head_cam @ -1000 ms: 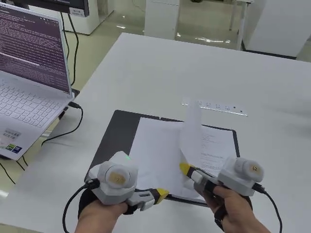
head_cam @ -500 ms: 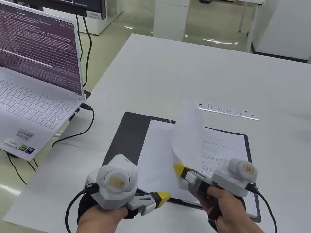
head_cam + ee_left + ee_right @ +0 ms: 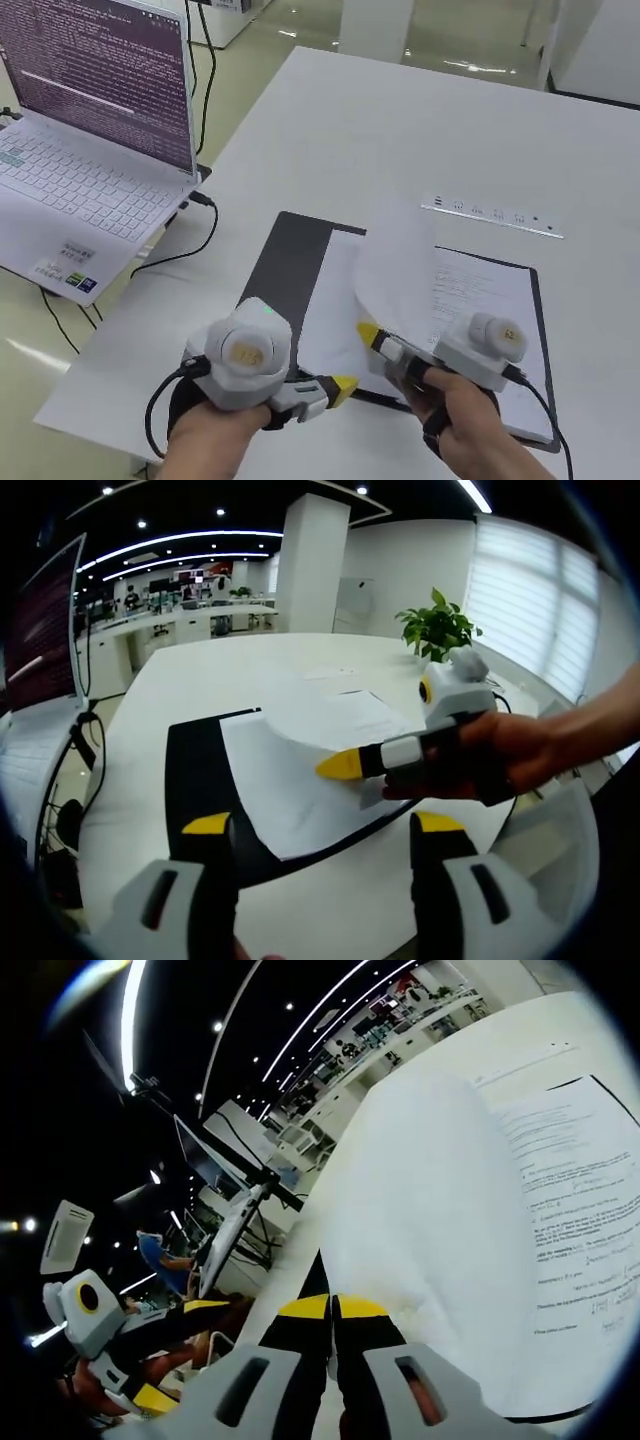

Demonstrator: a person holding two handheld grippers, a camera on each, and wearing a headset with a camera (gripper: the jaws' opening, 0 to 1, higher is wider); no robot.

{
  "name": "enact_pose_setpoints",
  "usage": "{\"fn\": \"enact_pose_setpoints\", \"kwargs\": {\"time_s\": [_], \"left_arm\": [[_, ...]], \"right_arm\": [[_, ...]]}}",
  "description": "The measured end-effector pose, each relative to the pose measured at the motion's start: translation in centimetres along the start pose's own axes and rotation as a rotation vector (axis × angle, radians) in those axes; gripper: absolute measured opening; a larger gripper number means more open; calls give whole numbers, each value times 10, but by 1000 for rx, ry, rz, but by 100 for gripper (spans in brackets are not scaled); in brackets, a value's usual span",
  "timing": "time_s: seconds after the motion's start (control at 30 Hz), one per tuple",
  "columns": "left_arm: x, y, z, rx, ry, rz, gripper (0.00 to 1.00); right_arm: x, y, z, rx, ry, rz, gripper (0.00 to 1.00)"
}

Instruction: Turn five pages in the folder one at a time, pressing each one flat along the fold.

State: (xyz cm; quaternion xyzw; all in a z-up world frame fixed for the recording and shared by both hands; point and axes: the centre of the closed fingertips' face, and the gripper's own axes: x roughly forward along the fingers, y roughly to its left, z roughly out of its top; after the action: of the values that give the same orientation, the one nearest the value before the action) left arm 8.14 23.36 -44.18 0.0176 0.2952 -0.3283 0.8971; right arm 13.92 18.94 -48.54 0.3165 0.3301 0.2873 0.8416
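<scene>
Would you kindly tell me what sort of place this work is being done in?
Most likely an open-plan office or lab: an open white laptop showing terminal text beside the large white worktable, rows of long white desks, and a potted green plant.

We are seeing a white page [image 3: 398, 265], black folder [image 3: 290, 270], and yellow-tipped grey left gripper [image 3: 343, 385] and right gripper [image 3: 368, 334].

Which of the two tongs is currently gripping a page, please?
The right tongs, shut on the raised page; the left tongs stand open at the folder's near edge, holding nothing.
</scene>
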Motion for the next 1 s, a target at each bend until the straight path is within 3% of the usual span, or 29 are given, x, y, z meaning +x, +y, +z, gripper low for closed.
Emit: {"fn": "enact_pose_setpoints", "kwargs": {"time_s": [0.4,1.0], "left_arm": [[-8,22,-8,-44,7,25,70],[-6,39,-19,-67,33,29,70]], "right_arm": [[31,10,-21,29,53,19,0],[58,-16,-44,72,94,-62,0]]}}
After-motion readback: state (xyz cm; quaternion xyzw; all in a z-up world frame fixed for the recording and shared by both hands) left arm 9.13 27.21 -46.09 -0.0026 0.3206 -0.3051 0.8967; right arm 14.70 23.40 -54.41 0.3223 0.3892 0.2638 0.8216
